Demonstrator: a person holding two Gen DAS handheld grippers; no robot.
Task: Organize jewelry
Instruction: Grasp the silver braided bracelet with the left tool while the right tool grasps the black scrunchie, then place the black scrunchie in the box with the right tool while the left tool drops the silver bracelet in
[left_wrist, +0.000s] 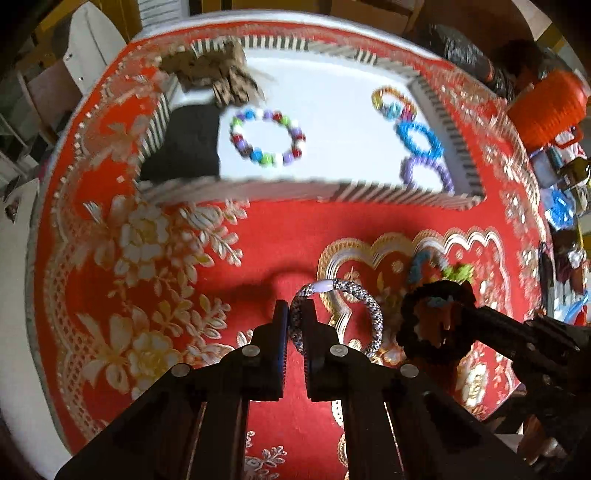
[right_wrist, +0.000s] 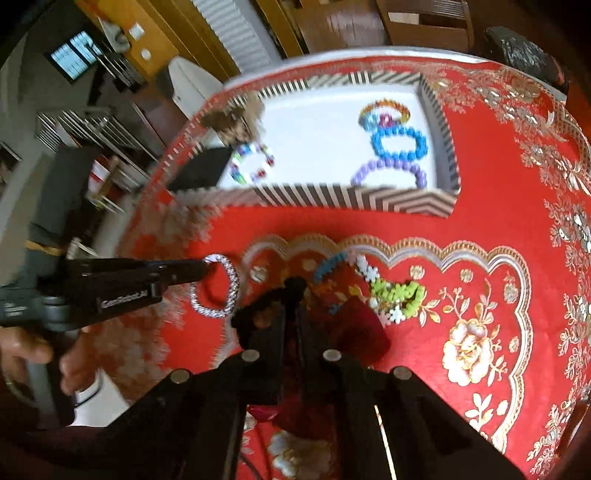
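Pickup step, both tongs loaded. Left gripper (left_wrist: 297, 317) is clamped on the grey-white braided cord bracelet (left_wrist: 371, 314); right gripper (right_wrist: 291, 291) is pinched on the black ruffled scrunchie (left_wrist: 436, 317). Bracelet hangs just above the red floral tablecloth (left_wrist: 280, 236), its loop lying away from the jaws, rightward. Next: carry both over the striped-walled white tray (left_wrist: 332, 192), release.

A tray (left_wrist: 332, 192) sits at the far side of the tabletop (left_wrist: 258, 240). In it, a beaded bracelet (left_wrist: 267, 137) lies left of centre, and three bracelets (left_wrist: 417, 142) overlap in a row along its right wall. A pad (left_wrist: 184, 144) fills the tray's left end, with a bow (left_wrist: 218, 74) behind it. Nearer than the tray, the left claw (left_wrist: 297, 321) pinches a cord bracelet (left_wrist: 340, 317); just right of it, the right claw (right_wrist: 293, 295) grips a scrunchie (left_wrist: 436, 317). A bead heap (right_wrist: 373, 284) lies on the tabletop just behind the scrunchie.
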